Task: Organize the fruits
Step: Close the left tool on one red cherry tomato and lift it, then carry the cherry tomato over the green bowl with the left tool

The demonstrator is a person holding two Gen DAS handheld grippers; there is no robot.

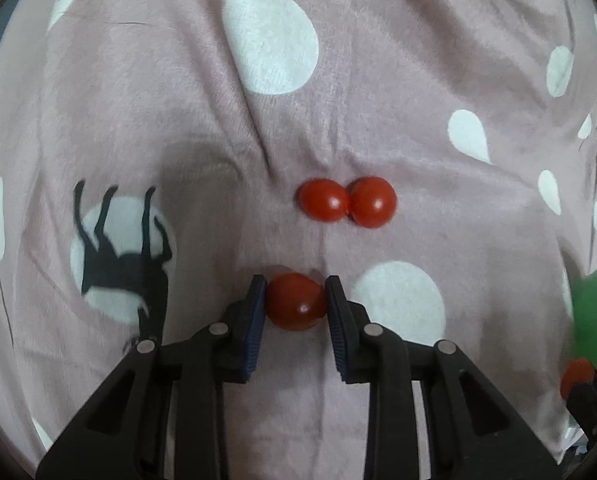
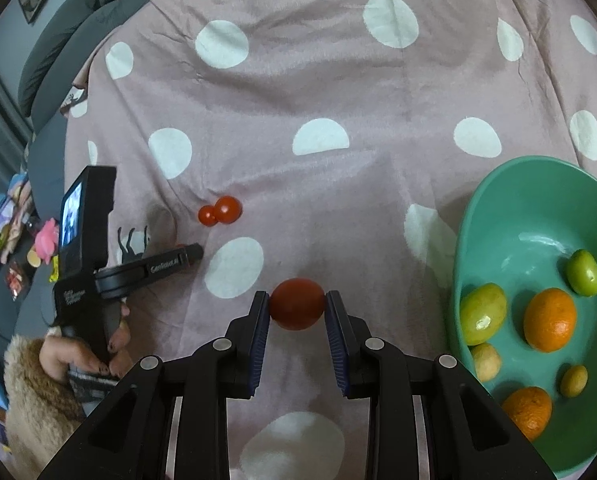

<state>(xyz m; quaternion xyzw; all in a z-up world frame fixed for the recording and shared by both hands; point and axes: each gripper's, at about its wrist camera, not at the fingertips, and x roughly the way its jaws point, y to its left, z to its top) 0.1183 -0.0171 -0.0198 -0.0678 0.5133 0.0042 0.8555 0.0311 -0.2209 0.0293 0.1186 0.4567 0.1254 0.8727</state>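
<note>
The left hand-held gripper (image 1: 296, 300) pinches a red tomato (image 1: 295, 301) between its blue pads, low over the pink polka-dot blanket (image 1: 178, 100). Just beyond it, two more tomatoes (image 1: 346, 201) lie touching side by side on the blanket. The right hand-held gripper (image 2: 297, 308) likewise clamps its own tomato (image 2: 296, 309), both pads pressed against its sides. To its right sits a green bowl (image 2: 498, 200) holding two oranges (image 2: 549, 319), green fruits (image 2: 483, 313) and small yellowish ones (image 2: 485, 361). A deer silhouette (image 1: 122, 256) is printed on the blanket at the left.
</note>
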